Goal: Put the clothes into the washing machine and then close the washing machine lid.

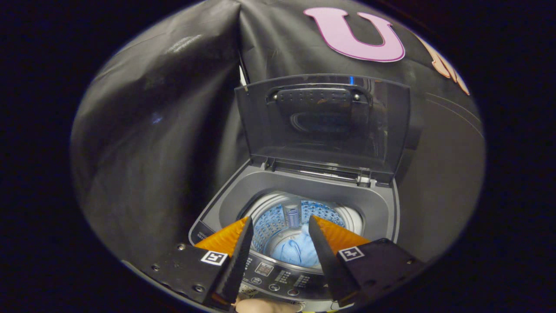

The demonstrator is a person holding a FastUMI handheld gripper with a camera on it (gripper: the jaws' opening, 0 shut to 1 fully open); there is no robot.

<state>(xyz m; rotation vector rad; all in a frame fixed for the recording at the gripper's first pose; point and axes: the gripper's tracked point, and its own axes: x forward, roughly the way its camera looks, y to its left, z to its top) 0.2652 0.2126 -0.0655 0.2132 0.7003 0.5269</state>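
— What are the fingers (280,230) doing right now?

— They're spread apart with nothing between them, hanging above the front edge of the washing machine (382,208), just over its control panel (278,274). Part of a hand (267,306) shows right under them.

— And the clothes?

— Look through the gap between the fingers and down: a pale blue garment (295,250) lies bunched at the bottom of the drum (273,221). It's below the tips and a little beyond them, well inside the tub, not touching them.

— So the loading part looks done?

— I'd judge so, going by what lies in the drum. I can't see any other clothes from here.

— Then the lid is what matters.

— Yes. The lid (323,130) stands open, nearly upright, hinged along the back of the machine, on the far side of the drum from the fingers. Its free edge is uppermost, with the handle (319,93) just below that edge. Its long side runs crosswise to the fingers.

— So the reach?

— Forward and up, over the open drum, to get behind that top edge and bring it down toward the panel.
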